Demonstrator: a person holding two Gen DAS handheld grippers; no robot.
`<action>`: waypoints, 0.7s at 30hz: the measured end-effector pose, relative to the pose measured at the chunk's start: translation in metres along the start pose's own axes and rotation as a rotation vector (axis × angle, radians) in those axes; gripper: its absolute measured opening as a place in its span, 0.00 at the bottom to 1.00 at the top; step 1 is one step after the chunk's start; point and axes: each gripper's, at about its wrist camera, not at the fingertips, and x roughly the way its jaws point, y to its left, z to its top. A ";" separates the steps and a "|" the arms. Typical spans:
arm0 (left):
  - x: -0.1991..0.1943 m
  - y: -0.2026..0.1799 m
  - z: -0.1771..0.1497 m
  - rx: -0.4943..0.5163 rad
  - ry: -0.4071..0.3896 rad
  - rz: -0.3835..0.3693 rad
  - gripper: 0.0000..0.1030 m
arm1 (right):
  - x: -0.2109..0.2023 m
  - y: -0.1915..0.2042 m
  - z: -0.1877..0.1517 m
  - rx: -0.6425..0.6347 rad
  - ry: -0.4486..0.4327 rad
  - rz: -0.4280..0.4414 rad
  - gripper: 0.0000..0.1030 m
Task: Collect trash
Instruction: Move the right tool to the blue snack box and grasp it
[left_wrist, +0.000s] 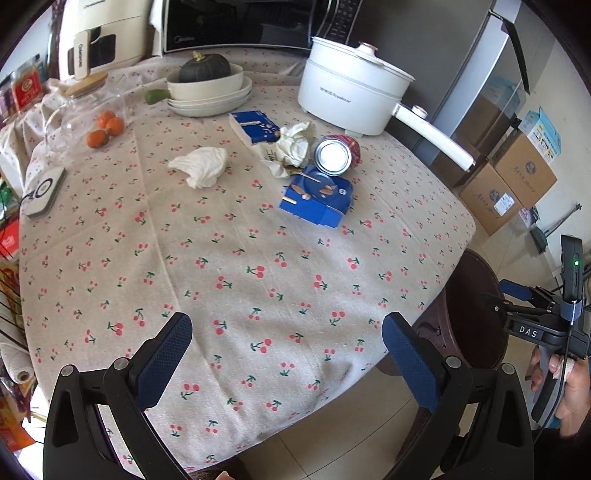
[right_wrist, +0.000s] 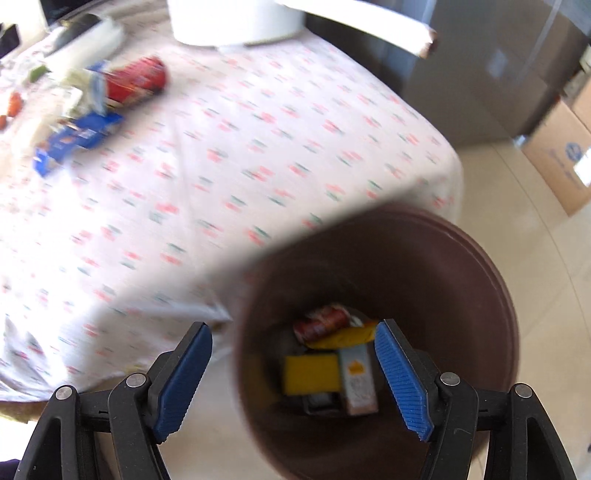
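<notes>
Nearest in the left wrist view, the left gripper (left_wrist: 286, 354) with fingers (left_wrist: 166, 360) spread wide, holding nothing, over the near edge of the worktop (left_wrist: 229, 266) with its cherry-print cloth. At the far right of that view, the right gripper (left_wrist: 524, 295) in a hand (left_wrist: 565, 391), beside the brown trash bin (left_wrist: 476, 306) on the floor by the worktop's corner.

In the right wrist view, the right gripper (right_wrist: 293, 380), fingers (right_wrist: 400, 380) likewise wide apart and empty, above the trash bin (right_wrist: 424, 266). Inside the bin: a red can (right_wrist: 319, 325), a yellow wrapper (right_wrist: 345, 338), a yellow block (right_wrist: 310, 374) and a small carton (right_wrist: 358, 382).

Farther out on the worktop, a blue box (left_wrist: 317, 201) lying flat, with a red can (left_wrist: 338, 153) on its side just behind it, silver end toward the camera. Just beside the can, crumpled paper (left_wrist: 293, 144), and touching that, a second blue box (left_wrist: 255, 125). Left of these and apart, a white tissue wad (left_wrist: 201, 166).

Beyond, oranges (left_wrist: 105, 127) at the left, a dark squash (left_wrist: 205, 66) in stacked pale dishes (left_wrist: 210, 96), a white electric pot (left_wrist: 352, 92) at the back right, and a microwave (left_wrist: 243, 26) behind.
</notes>
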 end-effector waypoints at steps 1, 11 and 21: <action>-0.001 0.006 0.000 -0.011 -0.003 0.008 1.00 | -0.001 0.008 0.005 -0.007 -0.011 0.011 0.76; -0.003 0.060 0.000 -0.139 -0.015 0.063 1.00 | 0.001 0.087 0.041 -0.025 -0.079 0.117 0.79; 0.005 0.091 0.002 -0.198 -0.004 0.103 1.00 | 0.030 0.130 0.069 -0.007 -0.117 0.160 0.80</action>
